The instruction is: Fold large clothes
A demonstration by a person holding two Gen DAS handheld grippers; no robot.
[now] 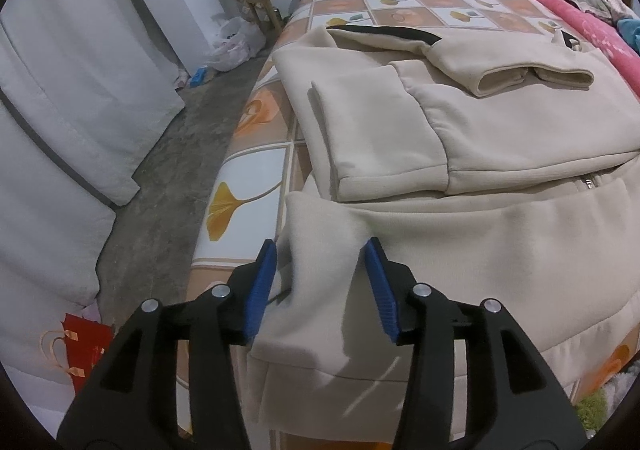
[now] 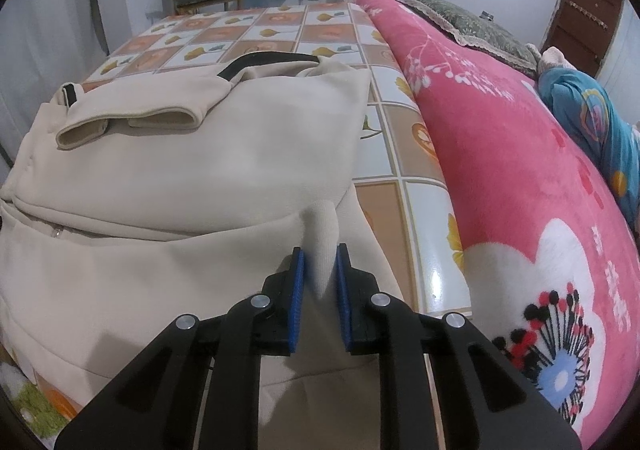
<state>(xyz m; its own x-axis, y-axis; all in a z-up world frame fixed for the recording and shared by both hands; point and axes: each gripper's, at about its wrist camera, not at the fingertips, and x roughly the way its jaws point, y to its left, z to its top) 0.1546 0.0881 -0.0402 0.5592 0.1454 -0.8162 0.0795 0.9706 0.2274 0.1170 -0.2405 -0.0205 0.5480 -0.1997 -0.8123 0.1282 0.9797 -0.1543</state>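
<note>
Starting at the left: the left gripper sits at the near left corner of the cream hoodie, right where the fabric hangs over the bed edge. Its blue pads stand apart with a ridge of cloth bunched up between them, but they don't look like they're actually squeezing it, so I'd call that one loose, not gripping. My guess is it's either letting go or lining up for a fresh bite on the hem.

The hoodie itself lies across the tiled-pattern bedsheet, and it's partly folded already: both sleeves are tucked in over the chest, one cuff lying flat on top, and the zipper pull peeks out at the crease in front of the grippers. The near part lies as a loose flap toward the grippers, which makes sense if the next fold brings the bottom up over the sleeves.

Over on the right, the right gripper has its pads pinched down on a peak of the hoodie's fabric at the near right corner, cloth tented up between them. Just beside it to the right runs a pink floral blanket, so there isn't loads of room on that side.
</note>
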